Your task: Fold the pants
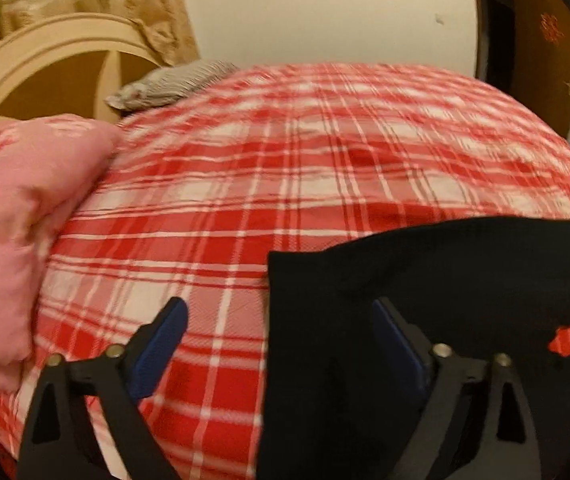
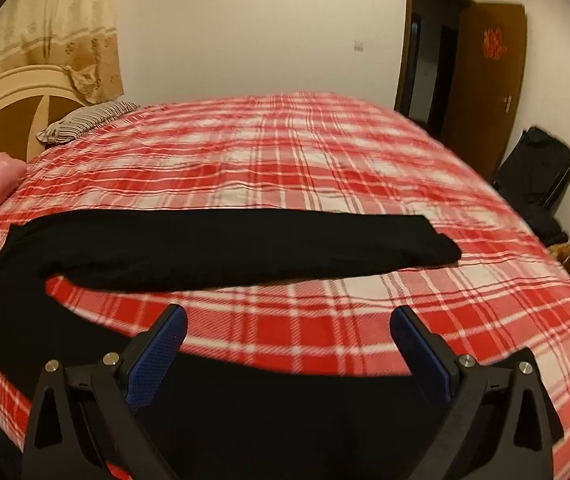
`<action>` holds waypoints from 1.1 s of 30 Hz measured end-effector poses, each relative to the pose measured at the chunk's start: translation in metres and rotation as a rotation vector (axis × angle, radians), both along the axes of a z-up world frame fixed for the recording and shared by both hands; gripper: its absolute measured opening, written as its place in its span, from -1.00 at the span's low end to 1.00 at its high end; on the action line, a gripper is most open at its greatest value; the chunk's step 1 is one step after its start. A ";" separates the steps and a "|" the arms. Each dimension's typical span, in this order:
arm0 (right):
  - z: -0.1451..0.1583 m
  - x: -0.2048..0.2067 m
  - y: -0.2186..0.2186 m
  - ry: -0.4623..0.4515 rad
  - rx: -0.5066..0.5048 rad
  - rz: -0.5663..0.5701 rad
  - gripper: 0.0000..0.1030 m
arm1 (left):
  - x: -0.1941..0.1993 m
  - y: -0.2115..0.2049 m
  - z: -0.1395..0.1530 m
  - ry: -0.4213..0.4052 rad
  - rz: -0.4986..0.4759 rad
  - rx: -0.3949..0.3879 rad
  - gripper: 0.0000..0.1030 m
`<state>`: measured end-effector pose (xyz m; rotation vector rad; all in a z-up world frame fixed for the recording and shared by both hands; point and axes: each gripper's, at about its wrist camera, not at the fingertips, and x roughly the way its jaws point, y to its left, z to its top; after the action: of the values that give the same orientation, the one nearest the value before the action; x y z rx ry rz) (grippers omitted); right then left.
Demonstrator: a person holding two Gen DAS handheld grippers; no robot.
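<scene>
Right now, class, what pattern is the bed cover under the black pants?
Red and white plaid bed cover; right wrist view shows it best.

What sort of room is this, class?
Most likely a bedroom: a bed with a plaid cover, a headboard with pillows beside it, and a door.

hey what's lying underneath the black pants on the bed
The black pants lie spread directly on the red and white plaid bedcover, which shows all around them. Whatever sits beneath the fabric itself is covered, so nothing else can be confirmed there.
</scene>
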<state>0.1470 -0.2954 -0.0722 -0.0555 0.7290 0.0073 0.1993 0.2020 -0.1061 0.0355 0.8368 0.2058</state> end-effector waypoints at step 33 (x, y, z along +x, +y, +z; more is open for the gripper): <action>-0.062 0.226 -0.200 0.250 0.102 -0.327 0.53 | 0.072 0.020 -0.038 0.133 -0.126 -0.190 -0.41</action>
<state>0.3734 -0.4959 -0.1340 0.1655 0.9800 -0.2651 0.2712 0.2216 -0.1439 -0.0774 0.9799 0.0048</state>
